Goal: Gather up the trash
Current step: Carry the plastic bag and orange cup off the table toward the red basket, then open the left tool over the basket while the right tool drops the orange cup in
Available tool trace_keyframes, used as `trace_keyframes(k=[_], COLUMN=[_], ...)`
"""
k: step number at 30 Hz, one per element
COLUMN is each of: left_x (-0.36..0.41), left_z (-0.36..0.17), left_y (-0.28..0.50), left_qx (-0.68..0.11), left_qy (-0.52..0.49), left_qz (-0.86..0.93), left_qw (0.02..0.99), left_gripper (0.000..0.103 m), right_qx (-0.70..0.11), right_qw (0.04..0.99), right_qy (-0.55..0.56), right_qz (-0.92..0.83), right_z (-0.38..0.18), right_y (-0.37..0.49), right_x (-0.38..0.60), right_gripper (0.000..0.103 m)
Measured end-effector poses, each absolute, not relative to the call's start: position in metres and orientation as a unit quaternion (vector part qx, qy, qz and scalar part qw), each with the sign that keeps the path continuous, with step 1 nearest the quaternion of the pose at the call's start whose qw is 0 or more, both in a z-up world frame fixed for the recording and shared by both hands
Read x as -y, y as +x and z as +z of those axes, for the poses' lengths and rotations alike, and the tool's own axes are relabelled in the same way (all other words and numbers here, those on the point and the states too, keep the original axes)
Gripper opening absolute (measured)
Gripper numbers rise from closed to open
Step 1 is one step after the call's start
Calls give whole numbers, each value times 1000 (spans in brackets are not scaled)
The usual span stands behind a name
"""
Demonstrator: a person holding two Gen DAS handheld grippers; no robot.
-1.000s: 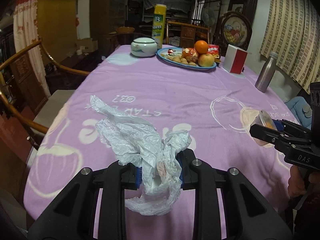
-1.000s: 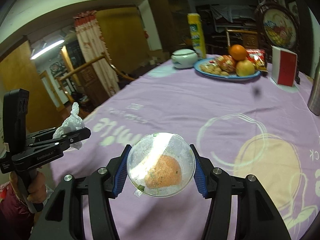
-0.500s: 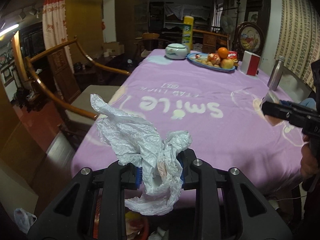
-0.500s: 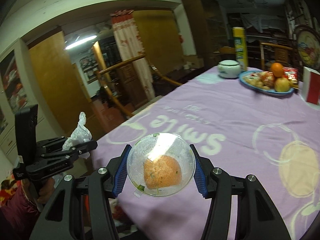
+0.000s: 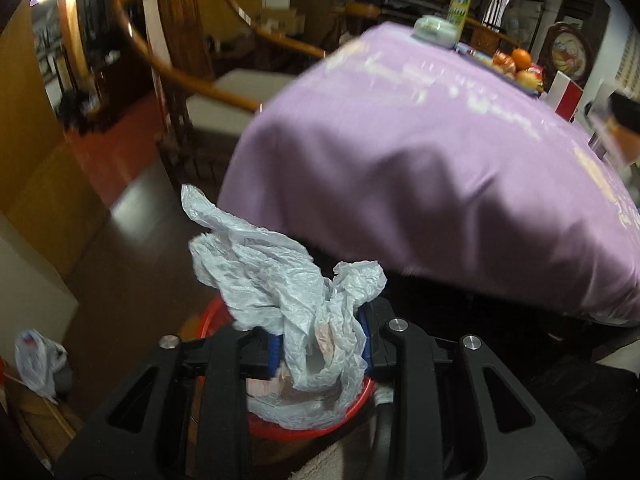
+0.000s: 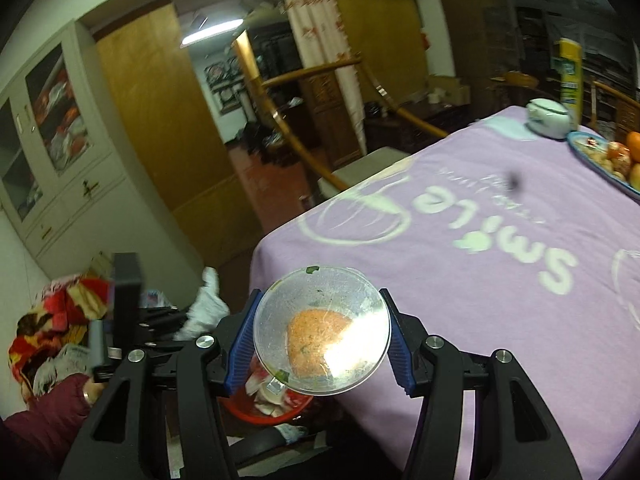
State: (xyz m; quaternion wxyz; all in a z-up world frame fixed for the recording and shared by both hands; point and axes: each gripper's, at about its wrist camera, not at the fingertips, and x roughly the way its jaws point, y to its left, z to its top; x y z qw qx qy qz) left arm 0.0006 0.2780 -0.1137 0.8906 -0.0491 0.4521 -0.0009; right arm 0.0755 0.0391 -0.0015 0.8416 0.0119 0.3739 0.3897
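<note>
**Left tongs letting go over the red bin**

The left tongs (image 5: 320,344) are now hanging past the edge of the purple tablecloth (image 5: 420,168), where a second ago they were over the tabletop, and their jaws are opening around the crumpled white plastic bag (image 5: 280,280), which is still sitting between the pads. Directly beneath those tips the red trash bin (image 5: 304,428) is showing, already holding scraps, so the bag is looking ready to drop in. The right tongs (image 6: 320,332) are staying clamped at a middling width on the clear plastic cup (image 6: 322,330) with orange residue inside, and they are also drifting off the table edge, with the bin lying below and to the left of their tips. Judging by this, the cup is likely going in next.
</note>
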Motion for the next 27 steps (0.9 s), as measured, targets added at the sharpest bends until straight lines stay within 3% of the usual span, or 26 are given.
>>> trace_keyframes(k=[1,2,3,6,24,26,27], left_x=[-281,-284,-286,-288,-375,-380,-382], left_z=[-121,-126,-130,-128,-135,-138,-139], left_y=[0,1,-1,-7,-40,-43,-44], left_qx=[-459,-464,-461,-450,-442,-446,-448], left_qy=[-50,-47,-44,-26,-45,-50,-51], left_qz=[4,13,24,24,154,155,156], left_qw=[887,885,886,892,882,880,879], left_gripper=[53,74,85,94,96,96,96], right_qx=[-377,-381,-385,-400,-473,-471,-469], right_qw=[838,835,830,817,740,745,748], right_qy=[6,1,-7,-25,-90,-87,-85], right_qz=[394,398,403,415,469,465,463], right_z=[-3,-5,-7,-15,-75,-75,-74], right_y=[73,73,72,67,56,58,59], right_x=[-48,-56,-66,-88,-192,-198,-199], right_gripper=[56,56,56,56,57,72,73])
